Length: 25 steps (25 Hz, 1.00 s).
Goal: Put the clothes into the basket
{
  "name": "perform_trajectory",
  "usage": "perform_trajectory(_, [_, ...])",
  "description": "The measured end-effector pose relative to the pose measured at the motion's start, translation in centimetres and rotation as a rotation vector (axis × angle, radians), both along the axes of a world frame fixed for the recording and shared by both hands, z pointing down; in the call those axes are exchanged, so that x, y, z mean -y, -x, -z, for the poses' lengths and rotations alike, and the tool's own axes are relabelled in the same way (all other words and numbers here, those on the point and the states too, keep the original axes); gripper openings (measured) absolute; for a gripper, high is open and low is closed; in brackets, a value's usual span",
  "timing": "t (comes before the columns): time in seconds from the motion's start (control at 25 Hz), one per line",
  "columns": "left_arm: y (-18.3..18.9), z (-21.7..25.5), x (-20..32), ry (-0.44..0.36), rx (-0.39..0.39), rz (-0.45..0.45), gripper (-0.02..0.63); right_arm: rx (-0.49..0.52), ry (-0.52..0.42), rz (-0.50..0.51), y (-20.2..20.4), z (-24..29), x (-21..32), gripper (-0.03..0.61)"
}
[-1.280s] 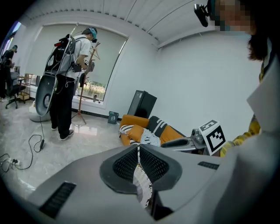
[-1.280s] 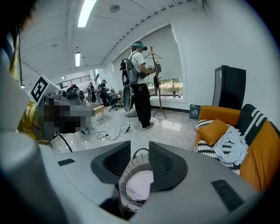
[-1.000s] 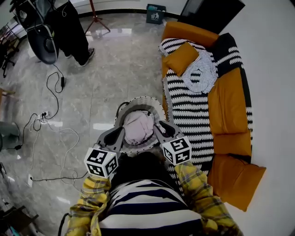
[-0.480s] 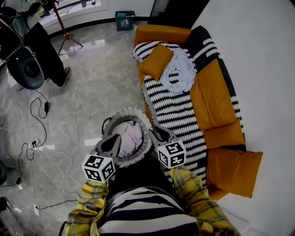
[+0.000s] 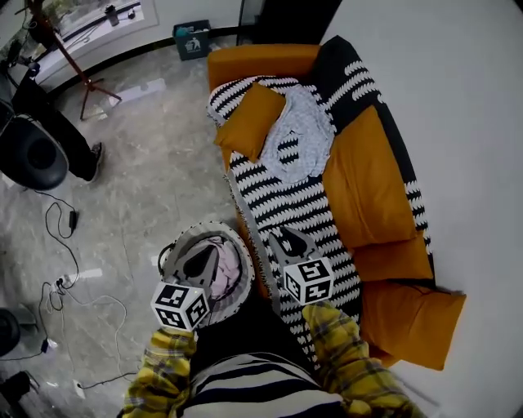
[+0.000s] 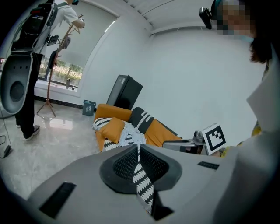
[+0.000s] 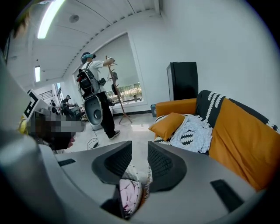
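Observation:
A round woven basket (image 5: 175, 246) stands on the floor against the sofa's front, with pink clothes (image 5: 223, 263) inside. A light patterned garment (image 5: 304, 140) lies on the striped throw (image 5: 286, 204) beside an orange cushion (image 5: 248, 119); it also shows in the left gripper view (image 6: 129, 136) and the right gripper view (image 7: 191, 134). My left gripper (image 5: 203, 248) hovers over the basket, its jaws meeting at the tips (image 6: 138, 145) with nothing in them. My right gripper (image 5: 287, 237) hangs over the sofa's front edge, jaws apart (image 7: 139, 146) and empty.
The orange sofa (image 5: 372, 188) runs along the white wall. Cables (image 5: 61, 237) trail over the marble floor at the left. A person in dark clothes (image 5: 57, 131) stands by a round black device (image 5: 29, 159). A stand (image 5: 86, 82), a small bin (image 5: 193, 38) and a black cabinet (image 5: 286, 16) are at the back.
Both grippers have travelled along the sofa's front. The right one, earlier at the basket's side, is now over the striped throw; the left one is now above the basket.

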<state>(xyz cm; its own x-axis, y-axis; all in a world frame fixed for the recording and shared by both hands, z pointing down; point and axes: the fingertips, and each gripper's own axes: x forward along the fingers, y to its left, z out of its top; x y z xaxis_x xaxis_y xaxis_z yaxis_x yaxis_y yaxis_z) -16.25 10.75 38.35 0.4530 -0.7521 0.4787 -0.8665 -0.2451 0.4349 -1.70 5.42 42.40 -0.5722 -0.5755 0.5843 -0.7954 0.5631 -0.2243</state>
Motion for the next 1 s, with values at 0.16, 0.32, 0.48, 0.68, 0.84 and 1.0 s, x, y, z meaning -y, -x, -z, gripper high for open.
perform_trajectory(0.16, [-3.3,-1.9,4.5,0.021,0.02,-0.032,0.026,0.0,0.015,-0.049,-3.5,-2.0,4.6,0.129])
perform_trajectory(0.32, [-5.8,-3.6,8.1,0.037,0.051,-0.08,0.026,0.002,0.029,-0.095,-6.0,-4.0,7.9,0.129])
perform_trajectory(0.48, [-8.4,-5.9,11.0,0.045,0.085,-0.143,0.026,-0.008,0.041,-0.121,-8.2,-6.7,10.3,0.129])
perform_trajectory(0.68, [-10.7,-8.6,14.6,0.051,0.117,-0.214,0.026,-0.025,0.054,-0.156,-10.3,-10.4,13.6,0.129])
perform_trajectory(0.84, [-12.5,-11.4,17.0,0.057,0.146,-0.262,0.026,-0.032,0.065,-0.201,-12.3,-13.6,15.9,0.13])
perform_trajectory(1.0, [-14.1,-14.4,19.5,0.05,0.191,-0.294,0.026,-0.043,0.059,-0.229,-13.6,-16.0,18.1,0.133])
